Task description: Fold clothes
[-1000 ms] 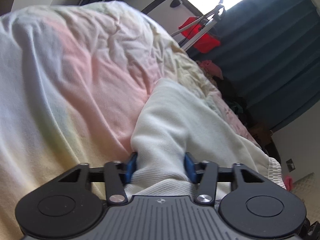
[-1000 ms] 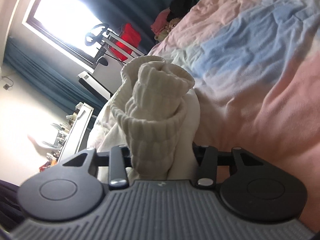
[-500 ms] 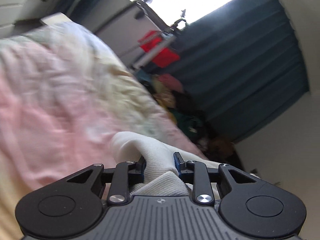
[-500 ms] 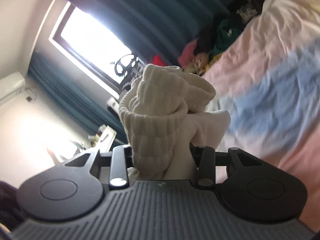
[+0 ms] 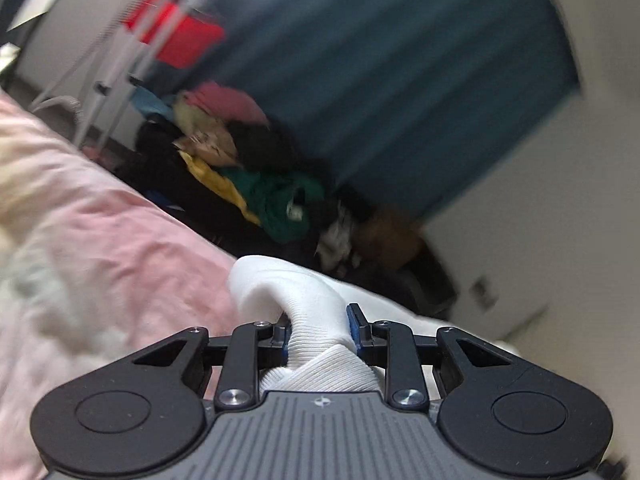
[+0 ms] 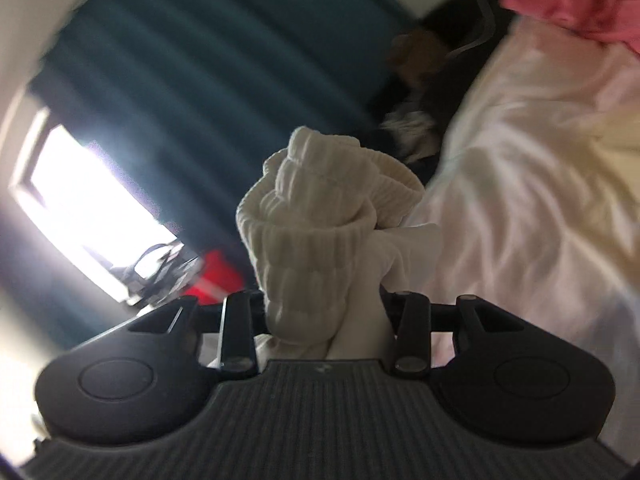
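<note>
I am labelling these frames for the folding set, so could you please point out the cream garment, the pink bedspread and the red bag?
cream garment (image 6: 320,240): right wrist view, on its bunched ribbed cuff.
pink bedspread (image 5: 120,248): left wrist view, on a bare wrinkled stretch.
red bag (image 5: 176,38): left wrist view, on its blurred front.

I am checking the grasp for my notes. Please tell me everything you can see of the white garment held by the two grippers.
The garment is cream-white knit, soft and thick looking, with a ribbed band bunched in folds. The right gripper is shut on that ribbed bunch, which stands up above the fingers. The left gripper is shut on another ribbed part, with smooth cloth looping up and trailing right. Behind it lies the pink bed cover. Its full shape is hidden.
</note>
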A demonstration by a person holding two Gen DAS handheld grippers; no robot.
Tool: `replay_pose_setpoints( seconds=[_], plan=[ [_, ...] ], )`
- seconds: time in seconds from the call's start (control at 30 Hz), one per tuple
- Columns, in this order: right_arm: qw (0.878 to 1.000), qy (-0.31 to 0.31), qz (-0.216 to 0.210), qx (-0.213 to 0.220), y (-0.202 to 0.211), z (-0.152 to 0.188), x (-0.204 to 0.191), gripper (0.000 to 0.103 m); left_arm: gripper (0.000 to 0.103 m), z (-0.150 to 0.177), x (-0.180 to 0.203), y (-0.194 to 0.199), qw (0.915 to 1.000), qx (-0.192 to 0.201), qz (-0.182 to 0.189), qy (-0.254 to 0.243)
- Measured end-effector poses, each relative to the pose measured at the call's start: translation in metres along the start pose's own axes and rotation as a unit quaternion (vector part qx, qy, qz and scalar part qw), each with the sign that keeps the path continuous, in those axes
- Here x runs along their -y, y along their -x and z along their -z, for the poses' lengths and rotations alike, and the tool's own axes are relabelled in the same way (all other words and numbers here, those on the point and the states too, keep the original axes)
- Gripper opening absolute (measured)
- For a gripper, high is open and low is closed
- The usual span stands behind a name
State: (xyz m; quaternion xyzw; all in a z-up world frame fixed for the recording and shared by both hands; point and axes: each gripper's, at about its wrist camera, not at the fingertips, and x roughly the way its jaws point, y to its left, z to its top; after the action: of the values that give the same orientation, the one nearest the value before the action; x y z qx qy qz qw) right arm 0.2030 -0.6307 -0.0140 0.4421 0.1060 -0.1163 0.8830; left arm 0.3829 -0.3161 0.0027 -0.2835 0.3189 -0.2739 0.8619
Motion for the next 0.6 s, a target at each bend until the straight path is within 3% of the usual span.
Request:
replay_pose_setpoints(
  seconds=[0.1, 0.17, 0.3, 0.37, 0.5, 0.6],
  plan=[
    [0.999, 0.002, 0.050, -0.006, -0.033, 0.006, 0.045, 0.042, 0.026, 0.018, -0.007, -0.062, 0.9986, -0.045, -0.014, -0.025],
    [0.996, -0.028, 0.075, -0.025, -0.041, 0.024, 0.076, 0.042, 0.026, 0.035, -0.016, -0.081, 0.9973, -0.053, -0.016, -0.049],
    [0.998, -0.034, 0.051, -0.024, -0.022, 0.061, 0.114, 0.042, 0.026, 0.061, -0.034, -0.084, 0.9911, -0.078, -0.014, -0.107],
    [0.997, -0.056, 0.043, -0.029, -0.008, 0.078, 0.128, 0.043, 0.027, 0.070, -0.058, -0.075, 0.9887, -0.099, -0.016, -0.112],
    [0.995, -0.060, 0.060, -0.044, -0.003, 0.104, 0.136, 0.051, 0.034, 0.092, -0.077, -0.061, 0.9817, -0.098, -0.029, -0.160],
    [0.991, -0.073, 0.083, -0.075, -0.004, 0.101, 0.136, 0.053, 0.041, 0.094, -0.067, -0.046, 0.9773, -0.093, -0.035, -0.187]
  ],
)
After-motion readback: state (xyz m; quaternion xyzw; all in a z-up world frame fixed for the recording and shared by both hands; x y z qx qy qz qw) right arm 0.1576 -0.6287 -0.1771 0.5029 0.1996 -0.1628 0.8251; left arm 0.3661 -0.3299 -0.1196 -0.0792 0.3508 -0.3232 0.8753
